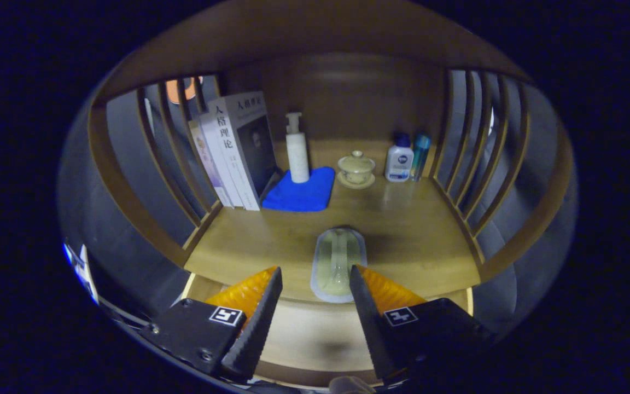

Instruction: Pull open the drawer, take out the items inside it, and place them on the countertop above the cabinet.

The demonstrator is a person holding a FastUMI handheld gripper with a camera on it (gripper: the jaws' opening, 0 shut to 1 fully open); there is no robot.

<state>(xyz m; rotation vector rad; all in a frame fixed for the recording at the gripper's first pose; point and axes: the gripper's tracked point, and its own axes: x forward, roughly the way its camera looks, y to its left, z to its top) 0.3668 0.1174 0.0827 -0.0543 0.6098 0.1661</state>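
Note:
A pale, clear-packed oblong item [337,257] lies flat on the wooden countertop [413,241], close to its front edge. My gripper [315,269] hovers open just short of it. The item's near end sits between the fingertips, nearer the right finger, and the left finger stands apart from it. Below the countertop edge, the pulled-out drawer [315,334] shows its light wooden bottom between and under the fingers. I see nothing lying on the part of the drawer that shows.
At the back of the countertop stand leaning books [235,148], a white pump bottle [297,150] on a blue cloth [301,191], a lidded cup on a saucer [356,168], a white bottle [400,160] and a blue bottle [420,153]. Slatted wooden sides [460,137] close in left and right.

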